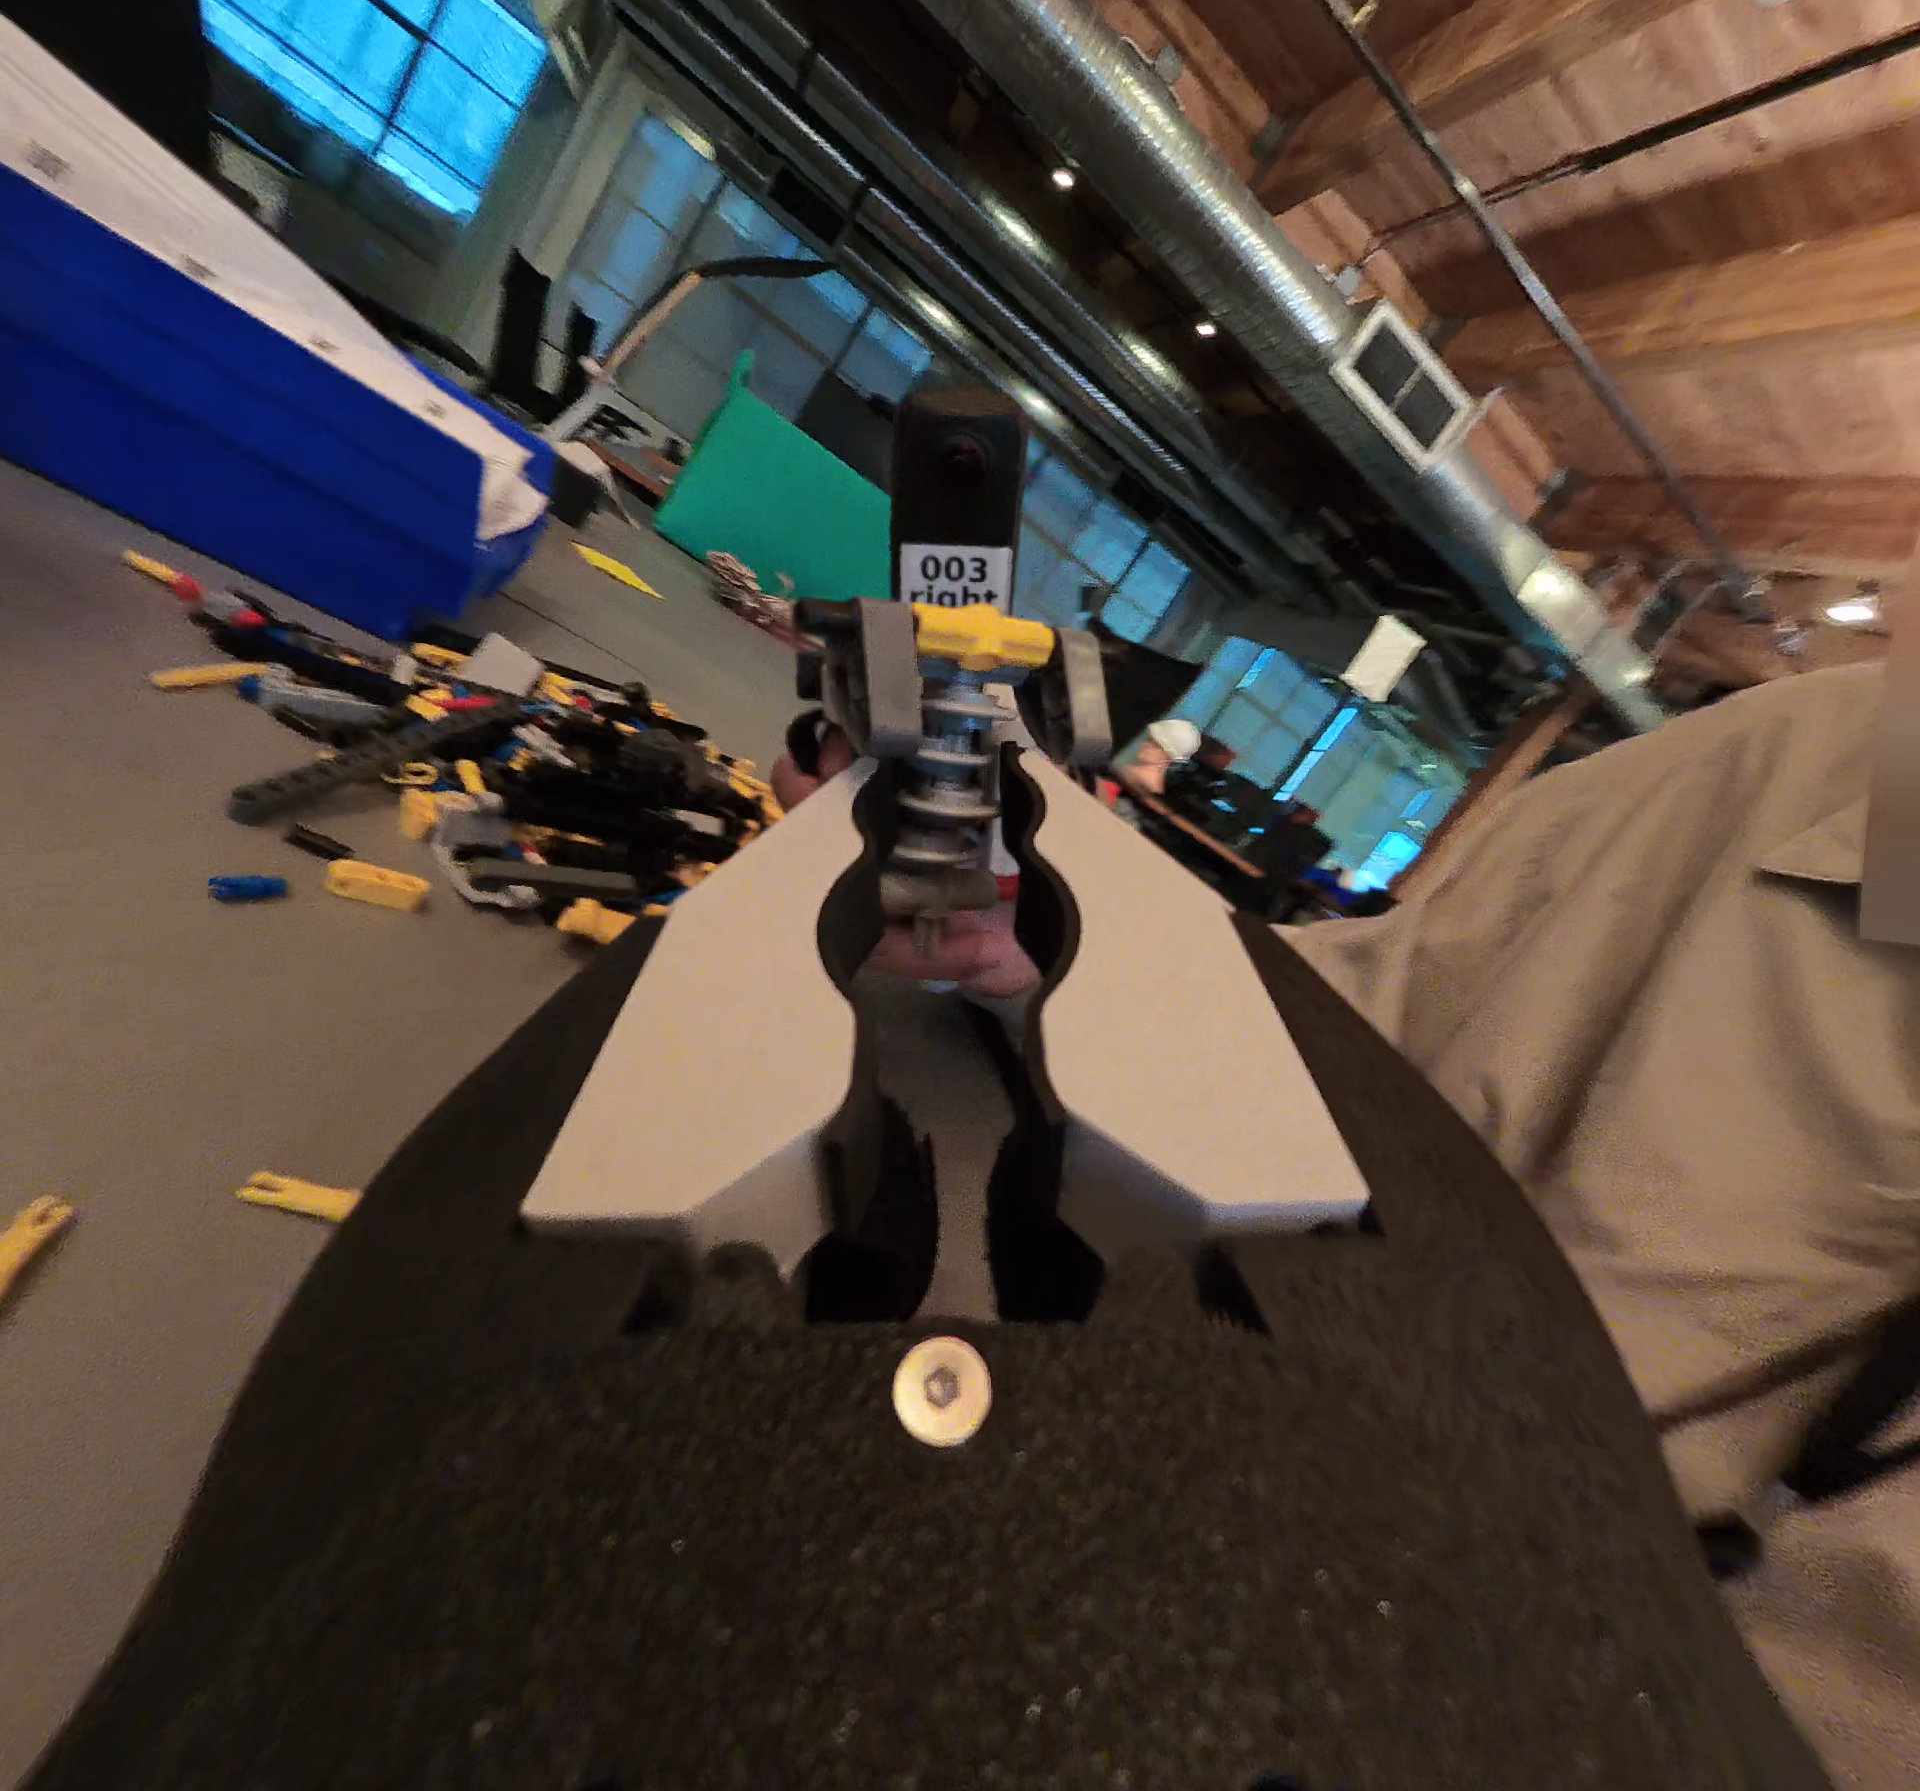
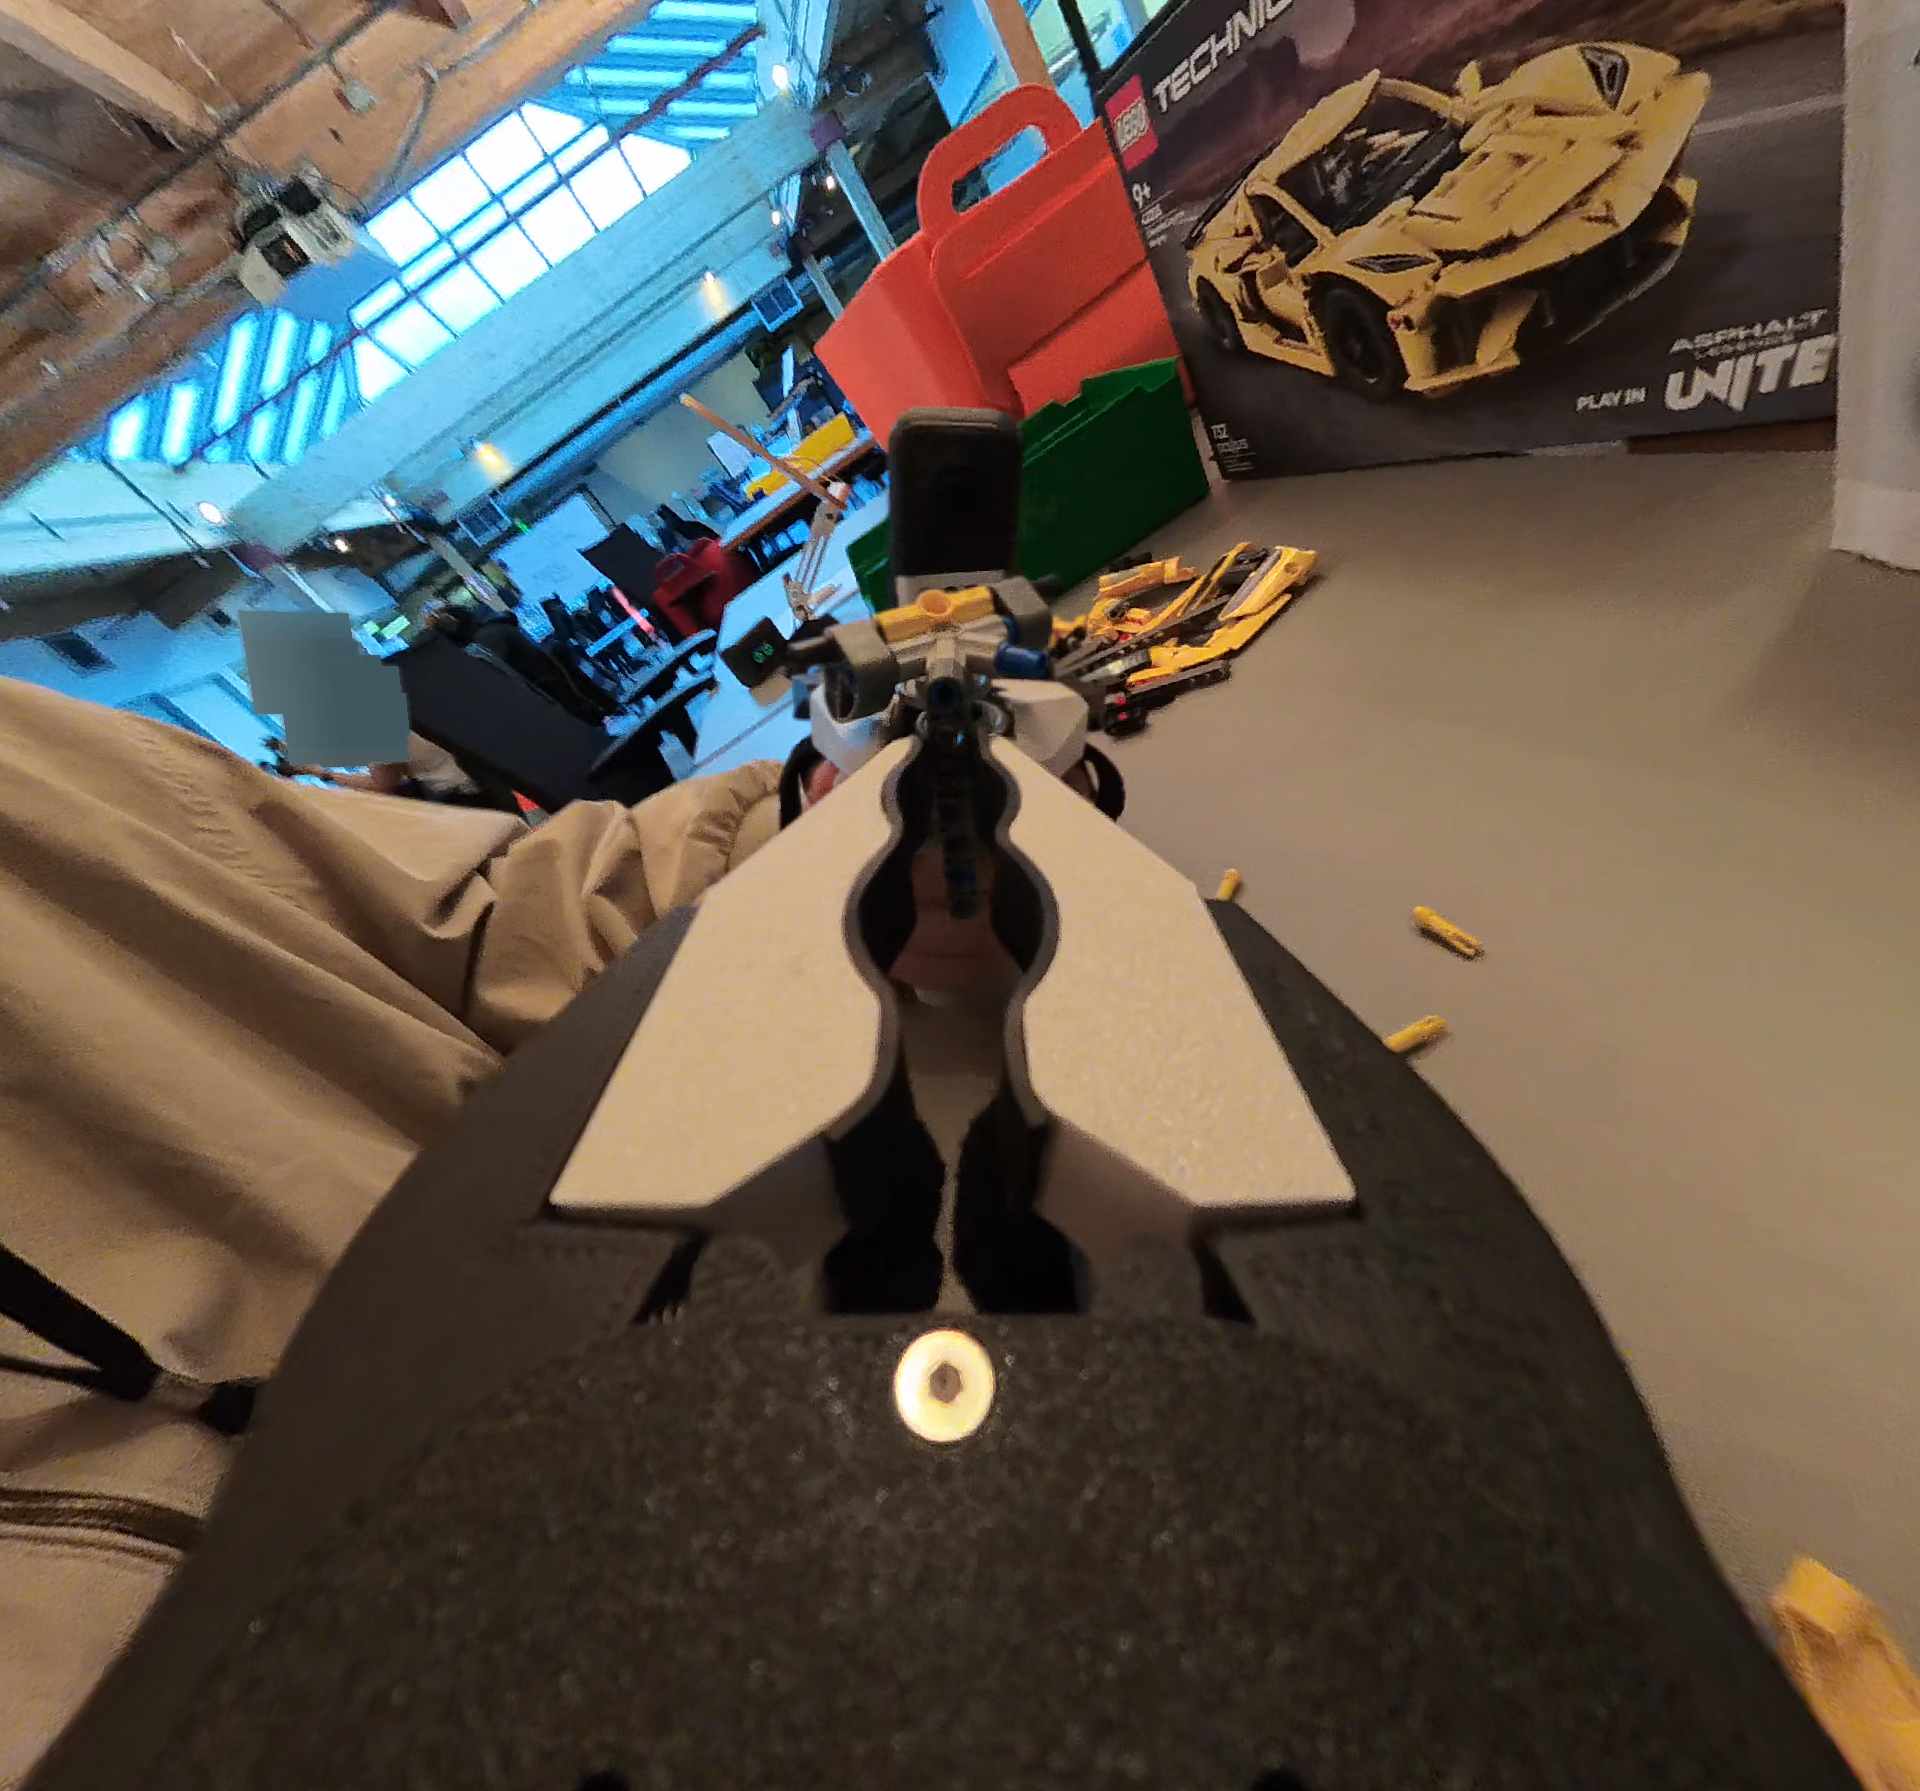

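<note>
My left gripper (image 1: 940, 775) is shut on a grey coil-spring piece (image 1: 940, 806). The spring belongs to a small brick assembly (image 1: 977, 645) with a yellow connector on top and grey beams at its sides. My right gripper (image 2: 951, 754) is shut on a thin black rod (image 2: 956, 827) of the same assembly (image 2: 935, 640), which also has blue pins. The two grippers face each other and hold the assembly above the grey table (image 2: 1558, 806). The right gripper's black camera body (image 1: 956, 484) shows behind the assembly. The left gripper's camera body (image 2: 951, 494) shows likewise.
A pile of black, yellow and grey bricks (image 1: 520, 785) lies left, near a blue bin (image 1: 208, 411). A kit box with a yellow car picture (image 2: 1507, 183), a red case (image 2: 997, 266), a green bin (image 2: 1101, 474) and yellow parts (image 2: 1195, 609) stand at the back. A person's beige sleeve (image 2: 260, 962) is close. The grippers are tip to tip, or close to it.
</note>
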Available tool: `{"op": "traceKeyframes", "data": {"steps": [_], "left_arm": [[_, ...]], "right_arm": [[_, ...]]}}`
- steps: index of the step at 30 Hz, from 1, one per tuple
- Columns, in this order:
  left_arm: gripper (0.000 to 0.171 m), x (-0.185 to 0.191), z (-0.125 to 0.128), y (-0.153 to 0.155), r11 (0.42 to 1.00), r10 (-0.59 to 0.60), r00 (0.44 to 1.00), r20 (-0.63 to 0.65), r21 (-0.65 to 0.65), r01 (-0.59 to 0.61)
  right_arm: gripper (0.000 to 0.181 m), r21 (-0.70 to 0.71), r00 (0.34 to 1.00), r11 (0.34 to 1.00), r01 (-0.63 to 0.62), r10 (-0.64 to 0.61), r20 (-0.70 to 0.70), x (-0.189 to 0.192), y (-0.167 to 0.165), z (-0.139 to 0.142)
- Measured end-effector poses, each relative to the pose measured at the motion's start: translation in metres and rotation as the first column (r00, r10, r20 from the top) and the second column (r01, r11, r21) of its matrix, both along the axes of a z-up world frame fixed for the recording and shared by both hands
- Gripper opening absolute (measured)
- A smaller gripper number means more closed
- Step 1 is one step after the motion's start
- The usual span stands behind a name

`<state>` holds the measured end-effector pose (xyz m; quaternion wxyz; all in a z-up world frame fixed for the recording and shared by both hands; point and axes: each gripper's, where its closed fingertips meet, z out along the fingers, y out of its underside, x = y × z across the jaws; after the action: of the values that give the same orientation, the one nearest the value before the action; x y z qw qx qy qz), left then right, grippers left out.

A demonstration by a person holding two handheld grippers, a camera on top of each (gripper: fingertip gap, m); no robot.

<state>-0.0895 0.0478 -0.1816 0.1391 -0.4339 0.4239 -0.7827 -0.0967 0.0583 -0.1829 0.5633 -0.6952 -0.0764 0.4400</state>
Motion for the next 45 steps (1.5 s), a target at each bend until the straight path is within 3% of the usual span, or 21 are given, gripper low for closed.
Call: {"op": "traceKeyframes", "data": {"steps": [12,13,14,15,17,19,21,22,23,25,27,30,33,37,40,43,45], "left_arm": [[0.018,0.001,0.011,0.006,0.995,0.105,0.994,0.018,-0.003,-0.105],[0.019,-0.008,0.026,0.030,0.976,0.202,0.976,0.077,-0.101,-0.194],[0.018,-0.030,0.043,0.071,0.928,0.311,0.941,0.133,-0.257,-0.270],[0.018,-0.050,0.049,0.104,0.891,0.371,0.917,0.147,-0.333,-0.308],[0.018,-0.055,0.043,0.118,0.894,0.396,0.912,0.106,-0.271,-0.357],[0.018,-0.033,0.027,0.092,0.937,0.321,0.946,0.037,-0.159,-0.312],[0.019,-0.016,0.007,0.069,0.963,0.256,0.966,-0.037,-0.075,-0.258],[0.019,-0.015,0.007,0.062,0.968,0.222,0.975,-0.026,-0.114,-0.223],[0.019,-0.016,0.008,0.057,0.971,0.170,0.985,-0.020,-0.169,-0.171],[0.019,-0.010,-0.003,0.058,0.969,0.169,0.983,-0.071,-0.170,-0.179],[0.019,-0.010,-0.005,0.055,0.975,0.148,0.985,-0.084,-0.155,-0.160],[0.019,-0.010,-0.005,0.053,0.978,0.127,0.988,-0.091,-0.154,-0.140],[0.019,-0.007,-0.012,0.052,0.983,0.136,0.982,-0.130,-0.107,-0.150],[0.019,-0.008,-0.011,0.053,0.982,0.138,0.982,-0.130,-0.109,-0.152],[0.019,-0.012,-0.005,0.058,0.975,0.125,0.986,-0.106,-0.173,-0.142],[0.019,-0.016,0.000,0.061,0.967,0.098,0.991,-0.087,-0.226,-0.115],[0.019,-0.015,-0.004,0.061,0.967,0.090,0.990,-0.111,-0.229,-0.113]], "right_arm": [[0.006,0.004,0.996,1.000,-0.028,0.028,-0.086,0.004,-0.002,0.005],[0.005,0.022,0.991,1.000,0.017,-0.014,-0.132,0.018,-0.002,0.012],[0.005,0.067,0.967,0.993,0.094,-0.075,-0.244,0.051,-0.009,0.026],[0.005,0.079,0.940,0.985,0.155,-0.122,-0.318,0.087,-0.018,0.033],[0.005,0.042,0.953,0.971,0.235,-0.221,-0.208,0.115,-0.025,0.022],[0.005,0.009,0.959,0.960,0.280,-0.280,-0.042,0.117,-0.020,0.014],[0.006,-0.164,0.935,0.938,0.304,-0.260,0.242,0.120,-0.014,-0.029],[0.006,-0.230,0.955,0.941,0.250,-0.199,0.221,0.115,-0.016,-0.036],[0.006,-0.267,0.978,0.942,0.202,-0.181,0.102,0.115,-0.017,-0.032],[0.005,-0.297,0.975,0.937,0.187,-0.215,-0.065,0.125,-0.016,-0.032],[0.006,-0.335,0.963,0.907,0.254,-0.269,0.001,0.137,-0.016,-0.049],[0.006,-0.344,0.891,0.824,0.450,-0.391,0.228,0.168,-0.019,-0.067],[0.007,-0.332,0.761,0.712,0.619,-0.438,0.479,0.200,-0.029,-0.087],[0.014,-0.312,0.660,0.633,0.709,-0.438,0.610,0.220,-0.038,-0.099],[0.028,-0.257,0.627,0.640,0.724,-0.455,0.632,0.222,-0.036,-0.096],[0.029,-0.135,0.597,0.677,0.724,-0.517,0.613,0.212,-0.026,-0.068],[0.028,-0.051,0.674,0.780,0.624,-0.504,0.540,0.176,-0.012,-0.043]]}}
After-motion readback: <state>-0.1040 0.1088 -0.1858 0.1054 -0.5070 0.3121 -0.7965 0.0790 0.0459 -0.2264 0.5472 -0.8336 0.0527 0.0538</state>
